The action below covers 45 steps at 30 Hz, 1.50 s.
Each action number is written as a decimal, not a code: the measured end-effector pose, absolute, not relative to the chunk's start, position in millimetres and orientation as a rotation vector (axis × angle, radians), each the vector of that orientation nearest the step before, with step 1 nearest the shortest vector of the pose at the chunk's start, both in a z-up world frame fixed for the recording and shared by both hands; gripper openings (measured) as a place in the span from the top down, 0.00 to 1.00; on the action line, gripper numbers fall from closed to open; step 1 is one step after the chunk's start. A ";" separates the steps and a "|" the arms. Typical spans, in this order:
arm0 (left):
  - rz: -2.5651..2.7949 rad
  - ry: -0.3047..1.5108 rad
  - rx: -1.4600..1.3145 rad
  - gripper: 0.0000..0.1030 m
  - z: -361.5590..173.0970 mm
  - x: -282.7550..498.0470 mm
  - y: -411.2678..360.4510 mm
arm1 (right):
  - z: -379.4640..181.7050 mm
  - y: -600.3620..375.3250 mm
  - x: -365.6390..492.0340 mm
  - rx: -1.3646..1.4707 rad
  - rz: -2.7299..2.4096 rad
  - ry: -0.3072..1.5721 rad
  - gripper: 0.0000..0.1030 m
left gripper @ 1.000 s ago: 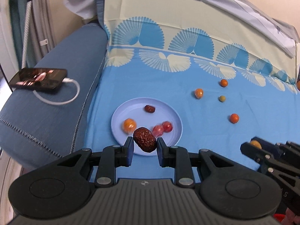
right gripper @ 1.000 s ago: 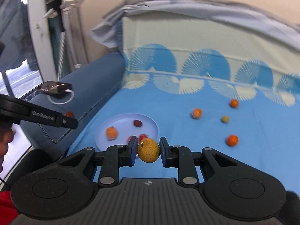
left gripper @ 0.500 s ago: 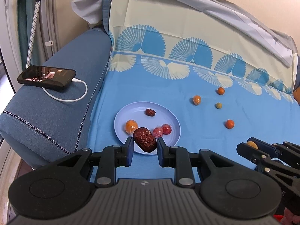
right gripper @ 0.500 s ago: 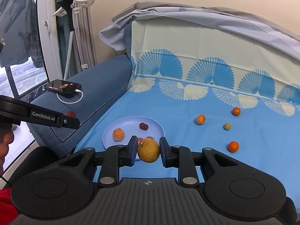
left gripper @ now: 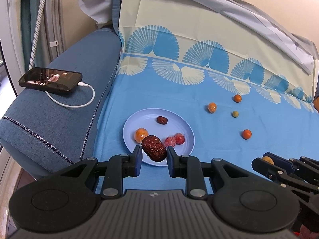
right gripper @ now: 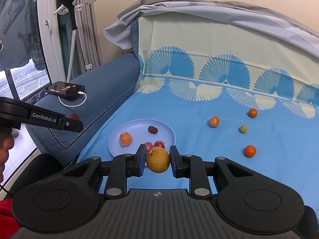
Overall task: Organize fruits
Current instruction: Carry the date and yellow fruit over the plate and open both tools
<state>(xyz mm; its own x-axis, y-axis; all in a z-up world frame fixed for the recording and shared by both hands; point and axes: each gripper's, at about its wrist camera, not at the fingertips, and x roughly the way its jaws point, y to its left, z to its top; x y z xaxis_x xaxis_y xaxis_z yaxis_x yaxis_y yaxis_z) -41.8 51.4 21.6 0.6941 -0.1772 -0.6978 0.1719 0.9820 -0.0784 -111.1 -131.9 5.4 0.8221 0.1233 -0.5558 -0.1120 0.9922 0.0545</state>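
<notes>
We hold a wrinkled dark-red date (left gripper: 154, 148) between the blue pads of our left gripper (left gripper: 154, 155), which is clamped on it, and a round yellow-brown fruit (right gripper: 158, 159) in our right gripper (right gripper: 157, 160), likewise closed on it. Just beyond both grippers' fingertips lies a pale blue plate (left gripper: 185, 128) on the blue bedsheet (left gripper: 209, 139). On the plate, ahead of the left gripper, we see a small date (left gripper: 162, 120), an orange fruit in clear wrap (left gripper: 141, 134) to the left, and two red wrapped fruits (left gripper: 175, 139) to the right. Further ahead and to the right of the left gripper, four small fruits lie loose on the sheet: a wrapped orange one (left gripper: 212, 107), an orange one (left gripper: 237, 98) beyond it, a greenish one (left gripper: 235, 114) between them and a nearer orange one (left gripper: 246, 134). To the left of both grippers, a phone (left gripper: 50, 81) with a white cable (left gripper: 79, 103) rests on the blue sofa arm (left gripper: 59, 123). In the right wrist view the left gripper's black finger enters from the left edge.
</notes>
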 end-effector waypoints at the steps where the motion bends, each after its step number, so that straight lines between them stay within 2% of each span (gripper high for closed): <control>1: -0.193 0.781 -0.008 0.72 21.1 -41.3 51.7 | 4.6 -131.6 -109.9 0.020 0.127 0.597 0.74; 16: -0.187 0.831 -0.020 0.72 2.2 -1.1 50.8 | -19.5 -123.8 -69.4 -0.009 0.149 0.669 0.74; 34: -0.213 0.969 0.096 0.72 -72.1 106.4 36.2 | -89.1 -100.2 45.9 -0.064 0.225 0.835 0.74; 43: -0.210 0.975 0.131 0.72 -88.9 142.6 30.7 | -115.8 -93.2 76.5 -0.123 0.263 0.875 0.74; 44: -0.208 0.968 0.130 0.67 -89.1 144.8 30.3 | -116.1 -92.4 78.1 -0.129 0.271 0.874 0.74; 45: -0.211 0.963 0.122 0.44 -88.9 147.3 30.3 | -116.0 -91.8 79.7 -0.136 0.281 0.870 0.67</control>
